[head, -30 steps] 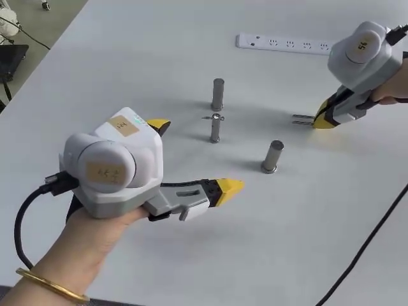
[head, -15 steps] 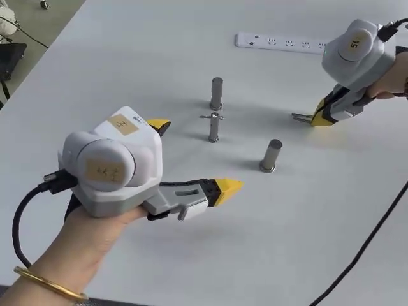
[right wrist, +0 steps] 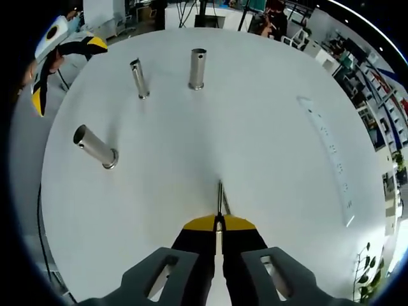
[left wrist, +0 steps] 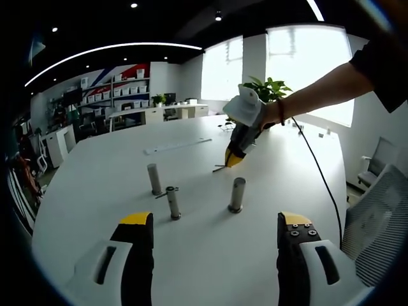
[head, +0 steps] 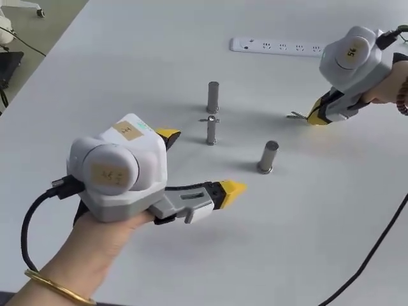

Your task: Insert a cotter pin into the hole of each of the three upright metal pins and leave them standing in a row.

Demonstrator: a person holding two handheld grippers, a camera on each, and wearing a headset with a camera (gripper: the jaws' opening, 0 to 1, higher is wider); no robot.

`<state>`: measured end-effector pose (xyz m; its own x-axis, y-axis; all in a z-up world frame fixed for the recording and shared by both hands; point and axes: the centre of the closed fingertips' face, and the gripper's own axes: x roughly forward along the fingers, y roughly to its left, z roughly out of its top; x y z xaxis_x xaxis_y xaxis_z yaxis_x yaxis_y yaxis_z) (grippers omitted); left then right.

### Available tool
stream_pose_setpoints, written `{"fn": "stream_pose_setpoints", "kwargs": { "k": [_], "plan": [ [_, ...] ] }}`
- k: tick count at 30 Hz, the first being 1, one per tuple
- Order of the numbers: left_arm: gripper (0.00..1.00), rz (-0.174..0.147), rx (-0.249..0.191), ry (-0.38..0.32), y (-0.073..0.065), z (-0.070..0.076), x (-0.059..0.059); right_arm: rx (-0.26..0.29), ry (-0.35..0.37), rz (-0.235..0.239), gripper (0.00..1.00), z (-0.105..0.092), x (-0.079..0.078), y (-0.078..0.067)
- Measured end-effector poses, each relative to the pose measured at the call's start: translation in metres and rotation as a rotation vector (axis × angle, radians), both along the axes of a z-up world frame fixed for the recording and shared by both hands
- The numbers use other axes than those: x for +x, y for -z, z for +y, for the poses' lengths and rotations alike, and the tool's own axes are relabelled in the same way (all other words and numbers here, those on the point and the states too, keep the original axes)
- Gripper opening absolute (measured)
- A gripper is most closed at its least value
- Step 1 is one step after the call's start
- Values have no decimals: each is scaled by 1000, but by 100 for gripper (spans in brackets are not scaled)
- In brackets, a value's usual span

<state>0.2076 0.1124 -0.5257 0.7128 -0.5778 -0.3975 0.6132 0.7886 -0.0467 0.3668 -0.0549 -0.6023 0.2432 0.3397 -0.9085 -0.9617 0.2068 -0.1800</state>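
Left gripper (head: 201, 161) hovers level above the bench's (head: 127, 64) near edge, jaws spread wide and empty. Right gripper (head: 313, 118) tilts down toward the right edge, jaws clamped on a cotter pin (head: 296, 115); three metal pins (head: 211, 129) stand upright mid-bench

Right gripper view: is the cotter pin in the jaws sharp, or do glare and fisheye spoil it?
Right gripper view: the cotter pin reads sharp against the white table, no glare on it; fisheye makes the nearest metal pin seem to lean. Left gripper view: the windows are blown out. Head view: light is even, shadows soft.
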Motion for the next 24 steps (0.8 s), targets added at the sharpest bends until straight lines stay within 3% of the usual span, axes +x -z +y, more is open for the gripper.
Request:
{"fn": "stream_pose_setpoints", "kwargs": {
  "k": [8, 12, 24],
  "plan": [
    [73, 23, -22, 3, -2, -4, 1, 29, -40, -58, 0, 6, -16, -20],
    [65, 37, -42, 17, -7, -8, 2, 46, -75, -92, 0, 11, -22, -30],
    [54, 61, -100, 60, -22, -26, 13, 112, -170, -166, 0, 30, -69, -74]
  ]
}}
